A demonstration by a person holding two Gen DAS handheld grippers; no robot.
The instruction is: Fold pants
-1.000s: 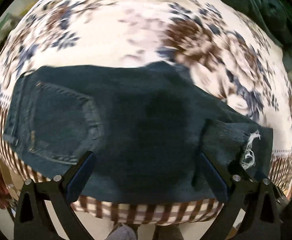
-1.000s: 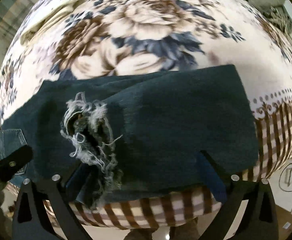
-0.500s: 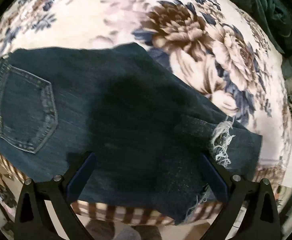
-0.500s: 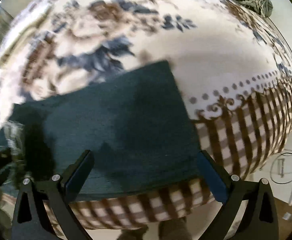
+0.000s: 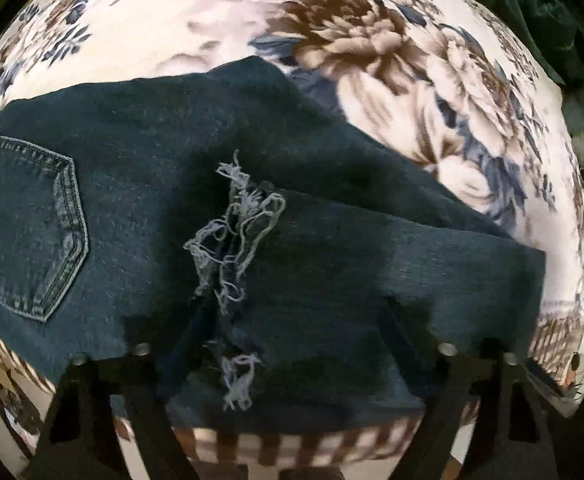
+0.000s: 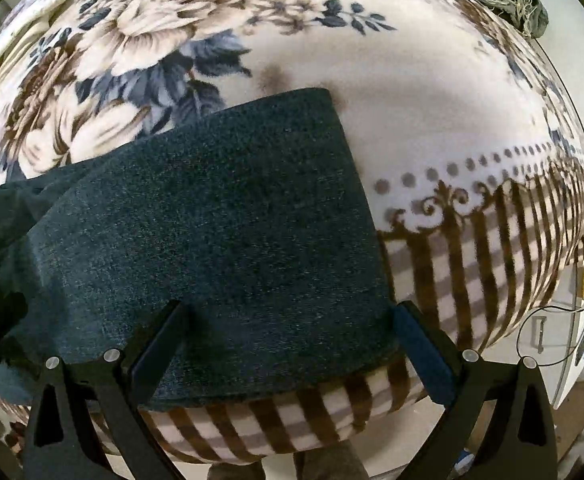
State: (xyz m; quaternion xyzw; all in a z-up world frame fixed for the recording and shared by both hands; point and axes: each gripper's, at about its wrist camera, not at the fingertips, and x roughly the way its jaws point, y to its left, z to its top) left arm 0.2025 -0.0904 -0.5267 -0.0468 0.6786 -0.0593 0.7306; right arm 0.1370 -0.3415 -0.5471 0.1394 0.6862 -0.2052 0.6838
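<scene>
Left gripper [image 5: 292, 328] fingers spread apart over dark denim pants [image 5: 332, 264]; frayed hem [image 5: 235, 232] at frame centre. Right gripper [image 6: 292, 332] likewise agape over the fold. Pants lie on floral blanket [image 6: 432, 120], checked border at bottom. Green cloth [image 5: 532, 8] upper right.

Dark pants [image 6: 219, 240] lie folded along the floral blanket's [image 6: 432, 120] checked near edge, under the right gripper's [image 6: 287, 344] spread jaws.

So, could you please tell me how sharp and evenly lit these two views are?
Left wrist view: floral blanket smeared by motion blur, jeans sharper, dark shadow over the frayed hem. Right wrist view: crisp denim weave, slight blur on the far flowers, fisheye bending the striped border.
</scene>
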